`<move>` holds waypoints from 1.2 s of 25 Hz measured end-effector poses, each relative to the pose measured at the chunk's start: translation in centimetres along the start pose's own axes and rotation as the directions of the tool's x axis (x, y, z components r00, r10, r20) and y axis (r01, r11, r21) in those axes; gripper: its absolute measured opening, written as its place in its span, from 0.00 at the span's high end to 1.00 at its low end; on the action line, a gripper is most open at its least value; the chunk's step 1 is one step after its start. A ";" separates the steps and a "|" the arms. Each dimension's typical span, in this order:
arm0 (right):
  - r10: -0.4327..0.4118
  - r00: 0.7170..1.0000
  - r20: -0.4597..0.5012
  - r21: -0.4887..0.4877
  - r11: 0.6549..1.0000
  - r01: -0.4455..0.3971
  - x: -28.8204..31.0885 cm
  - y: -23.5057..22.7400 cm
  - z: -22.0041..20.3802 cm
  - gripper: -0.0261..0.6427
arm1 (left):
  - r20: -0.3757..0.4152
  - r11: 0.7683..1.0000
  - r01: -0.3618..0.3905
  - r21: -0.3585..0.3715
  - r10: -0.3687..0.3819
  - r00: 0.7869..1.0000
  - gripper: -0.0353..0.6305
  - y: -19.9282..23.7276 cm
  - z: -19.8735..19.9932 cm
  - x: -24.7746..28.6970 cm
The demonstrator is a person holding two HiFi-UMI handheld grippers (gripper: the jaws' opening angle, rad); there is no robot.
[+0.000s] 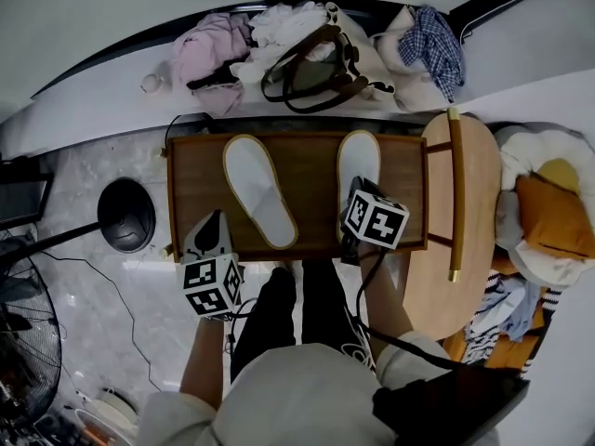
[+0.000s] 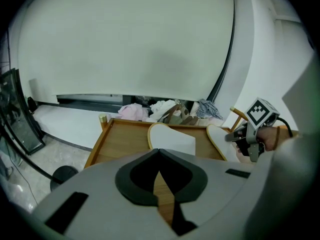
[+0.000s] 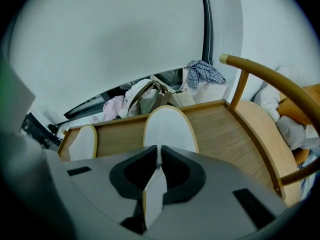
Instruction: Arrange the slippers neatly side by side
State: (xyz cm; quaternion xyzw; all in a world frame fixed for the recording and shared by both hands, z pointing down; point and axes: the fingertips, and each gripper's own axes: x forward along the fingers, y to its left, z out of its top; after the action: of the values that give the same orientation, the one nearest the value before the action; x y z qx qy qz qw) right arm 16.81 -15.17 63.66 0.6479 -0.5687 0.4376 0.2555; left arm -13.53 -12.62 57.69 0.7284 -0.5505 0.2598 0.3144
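Two white slippers lie on the brown wooden tabletop (image 1: 200, 184). The right slipper (image 1: 358, 161) lies straight, with its toe pointing away from the person. The right hand-held gripper (image 3: 159, 156) pinches the heel end of this slipper, and the thin white edge sits between its jaws.

The left slipper (image 1: 258, 189) lies crooked. Its toe leans out to the left and its heel leans in toward the other slipper. There is a gap between the two.

The left hand-held gripper (image 2: 159, 156) has its jaws pressed together and holds nothing. It is by the front left of the tabletop. The crooked slipper is just ahead of it and a bit to its right, so I think this hand-held gripper is the nearer one to turn it straight.
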 end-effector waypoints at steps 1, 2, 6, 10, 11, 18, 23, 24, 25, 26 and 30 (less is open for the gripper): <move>0.002 1.000 -0.001 -0.004 1.000 -0.002 0.0 0.0 0.0 0.89 | 0.000 1.000 -0.001 -0.002 0.001 1.000 0.92 -0.1 0.0 0.0; 0.001 1.000 -0.002 -0.012 1.000 -0.001 -0.1 0.0 0.0 0.89 | 0.001 1.000 -0.002 -0.004 0.003 1.000 0.92 -0.2 -0.1 -0.1; -0.002 1.000 0.006 -0.057 0.998 0.002 -0.2 0.1 0.2 0.89 | -0.001 1.000 -0.007 -0.013 0.007 1.000 0.92 -0.3 -0.5 -0.2; 0.015 1.000 0.014 -0.065 0.998 -0.014 -0.4 0.3 0.2 0.88 | 0.002 1.000 -0.010 -0.021 0.010 1.000 0.92 -0.7 -0.8 -0.4; 0.017 1.000 0.015 -0.069 0.997 -0.016 -0.5 0.3 0.2 0.86 | 0.003 1.000 -0.010 -0.023 0.010 1.000 0.92 -0.8 -0.9 -0.5; 0.023 0.999 0.048 -0.117 0.993 -0.017 -2.0 0.4 0.8 0.80 | 0.029 0.999 -0.016 -0.043 0.017 0.999 0.92 -1.1 -0.9 -1.4; 0.034 0.997 0.065 -0.145 0.989 -0.024 -4.0 0.6 1.2 0.79 | 0.063 0.996 -0.029 -0.080 0.034 0.997 0.92 -1.0 -0.7 -2.7; 0.038 0.997 0.069 -0.152 0.988 -0.027 -4.4 0.7 1.4 0.79 | 0.073 0.996 -0.035 -0.088 0.042 0.996 0.92 -0.8 -0.6 -3.1; 0.043 0.996 0.073 -0.160 0.987 -0.030 -4.9 0.9 1.6 0.79 | 0.083 0.995 -0.042 -0.093 0.050 0.995 0.92 -0.5 -0.4 -3.5; 0.048 0.996 0.077 -0.170 0.985 -0.034 -5.4 1.1 1.8 0.79 | 0.093 0.994 -0.051 -0.097 0.060 0.994 0.92 -0.2 -0.3 -4.0; 0.081 0.993 0.085 -0.227 0.972 -0.060 -7.0 2.7 2.2 0.79 | 0.131 0.988 -0.099 -0.121 0.114 0.985 0.92 1.7 0.4 -5.9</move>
State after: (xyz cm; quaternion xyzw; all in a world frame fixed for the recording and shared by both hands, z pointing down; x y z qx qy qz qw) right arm 14.99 -13.96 56.14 0.6141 -0.6484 0.3485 0.2846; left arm -16.64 -9.49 53.43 0.6950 -0.6229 0.1938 0.3024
